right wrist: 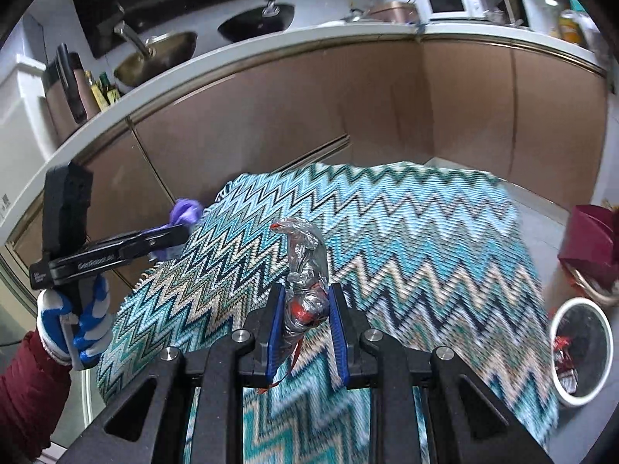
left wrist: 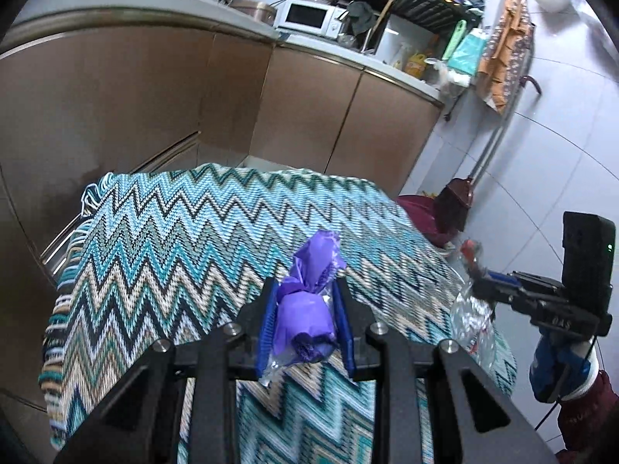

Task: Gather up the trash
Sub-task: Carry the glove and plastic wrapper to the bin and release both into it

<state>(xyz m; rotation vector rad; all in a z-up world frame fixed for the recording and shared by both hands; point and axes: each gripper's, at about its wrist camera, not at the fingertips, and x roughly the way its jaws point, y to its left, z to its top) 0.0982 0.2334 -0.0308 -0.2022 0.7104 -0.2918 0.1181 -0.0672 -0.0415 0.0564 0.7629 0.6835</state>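
Note:
My left gripper (left wrist: 305, 290) is shut on a crumpled purple wrapper (left wrist: 309, 309), lifted above the zigzag-patterned tablecloth (left wrist: 174, 251). My right gripper (right wrist: 305, 297) is shut on a crumpled clear wrapper with red print (right wrist: 303, 266), also held above the cloth. In the left wrist view the right gripper (left wrist: 479, 286) shows at the right edge with its clear wrapper (left wrist: 470, 309). In the right wrist view the left gripper (right wrist: 178, 232) shows at the left, carried by a gloved hand (right wrist: 77, 321), with the purple wrapper (right wrist: 185, 208) in it. A white bin (right wrist: 580, 352) with red-printed trash inside stands on the floor at the lower right.
Brown kitchen cabinets (left wrist: 154, 89) under a white counter (right wrist: 271, 50) run behind the table. A dark red dustpan (right wrist: 592, 243) and a broom (left wrist: 456, 201) stand on the tiled floor to the right. A microwave (left wrist: 309, 17), pans (right wrist: 255, 23) and bottles sit on the counter.

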